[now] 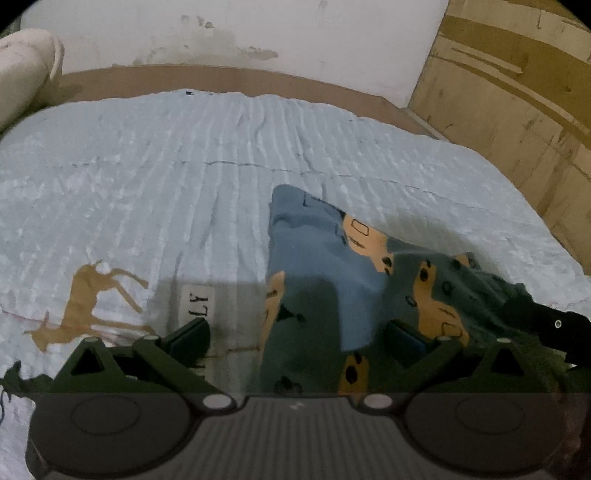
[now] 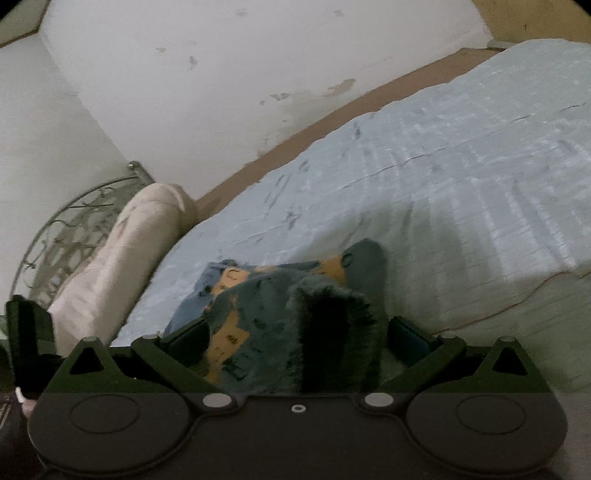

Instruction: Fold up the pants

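The pants (image 1: 332, 273) are blue fleece with orange car prints, bunched on a light blue bed cover (image 1: 166, 177). In the left wrist view my left gripper (image 1: 295, 339) has its jaws wide apart, with pants fabric lying between the fingers. In the right wrist view my right gripper (image 2: 295, 336) is also spread wide, and a fuzzy fold of the pants (image 2: 295, 314) stands between its fingers. Neither gripper pinches the cloth. The other gripper shows as a dark shape at the right edge of the left wrist view (image 1: 557, 328).
The bed cover (image 2: 443, 166) carries a brown deer print (image 1: 88, 306) and a white label (image 1: 197, 302). A cream bolster pillow (image 2: 122, 258) lies by a metal headboard (image 2: 74, 221). A stained white wall (image 1: 240, 33) and a wooden cabinet (image 1: 517, 92) border the bed.
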A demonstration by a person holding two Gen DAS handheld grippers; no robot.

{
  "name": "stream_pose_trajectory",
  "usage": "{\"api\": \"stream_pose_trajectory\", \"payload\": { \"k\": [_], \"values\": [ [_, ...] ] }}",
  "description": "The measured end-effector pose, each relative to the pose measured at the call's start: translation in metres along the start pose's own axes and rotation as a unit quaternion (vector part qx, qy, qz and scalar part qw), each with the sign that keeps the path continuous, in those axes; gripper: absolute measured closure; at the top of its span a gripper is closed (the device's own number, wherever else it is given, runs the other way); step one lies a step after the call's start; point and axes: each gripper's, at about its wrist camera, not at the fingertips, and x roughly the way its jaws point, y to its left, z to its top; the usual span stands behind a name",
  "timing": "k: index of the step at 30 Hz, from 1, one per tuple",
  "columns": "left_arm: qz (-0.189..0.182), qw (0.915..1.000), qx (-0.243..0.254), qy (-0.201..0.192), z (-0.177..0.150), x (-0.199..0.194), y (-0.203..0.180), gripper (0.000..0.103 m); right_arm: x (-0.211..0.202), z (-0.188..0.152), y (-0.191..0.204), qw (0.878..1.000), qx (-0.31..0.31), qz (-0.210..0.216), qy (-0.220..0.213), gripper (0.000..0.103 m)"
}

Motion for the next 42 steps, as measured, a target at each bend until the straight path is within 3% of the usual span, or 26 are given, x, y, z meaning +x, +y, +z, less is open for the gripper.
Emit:
{"api": "stream_pose_trajectory", "payload": {
  "k": [6, 12, 14, 15, 16, 17, 20, 22, 26, 34, 42],
  "values": [
    [-0.042, 0.9990, -0.014, 0.008, -0.002, -0.007, 0.005, 0.001, -0.009, -0.005, -0.001, 0.999, 0.032, 0.032, -0.014, 0.001],
    [-0.056, 0.9974, -0.042, 0.018, -0.001, -0.014, 0.011, 0.019, -0.012, -0.003, 0.001, 0.998, 0.050, 0.024, -0.021, 0.013],
    [-0.061, 0.9966, -0.050, 0.021, -0.001, -0.016, 0.012, 0.027, -0.015, -0.004, 0.001, 0.997, 0.062, 0.022, -0.027, 0.022],
    [-0.063, 0.9964, -0.052, 0.023, -0.001, -0.017, 0.012, 0.037, -0.016, -0.005, 0.000, 0.997, 0.067, 0.021, -0.030, 0.025],
    [-0.063, 0.9962, -0.054, 0.026, -0.001, -0.017, 0.012, 0.047, -0.019, -0.006, -0.001, 0.997, 0.072, 0.019, -0.034, 0.032],
    [-0.056, 0.9965, -0.055, 0.028, -0.001, -0.018, 0.012, 0.048, -0.021, -0.007, -0.002, 0.996, 0.078, 0.017, -0.037, 0.041],
    [-0.046, 0.9971, -0.054, 0.026, 0.000, -0.022, 0.011, 0.066, -0.027, -0.011, -0.004, 0.995, 0.087, 0.001, -0.044, 0.065],
    [-0.053, 0.9964, -0.063, 0.022, 0.000, -0.028, 0.013, 0.081, -0.031, -0.012, -0.002, 0.995, 0.091, -0.002, -0.049, 0.075],
    [-0.052, 0.9965, -0.064, 0.014, 0.000, -0.042, 0.011, 0.086, -0.042, -0.017, 0.011, 0.996, 0.071, 0.001, -0.060, 0.082],
    [-0.034, 0.9980, -0.051, -0.015, 0.007, -0.073, 0.006, 0.087, -0.057, -0.009, 0.056, 0.997, 0.005, 0.016, -0.079, 0.086],
    [0.012, 0.9960, -0.051, -0.072, 0.043, -0.094, 0.029, 0.087, -0.018, 0.030, 0.096, 0.995, -0.046, 0.048, -0.077, 0.086]
  ]
}}
